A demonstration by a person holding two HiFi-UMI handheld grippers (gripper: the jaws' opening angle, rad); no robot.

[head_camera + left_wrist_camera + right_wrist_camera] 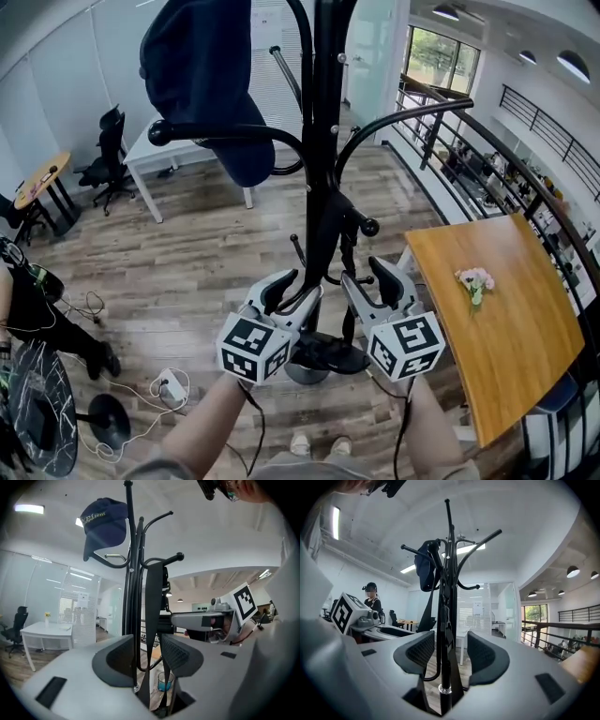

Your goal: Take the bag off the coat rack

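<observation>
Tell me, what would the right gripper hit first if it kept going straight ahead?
Probably the black strap hanging down the coat rack, which lies between the open jaws of the right gripper; depth is hard to judge.

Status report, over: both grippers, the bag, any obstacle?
Left gripper open, right gripper open, both at the black metal coat rack. Black bag strap hangs on it, ungripped. Navy cap on an upper hook, clear of strap.
</observation>
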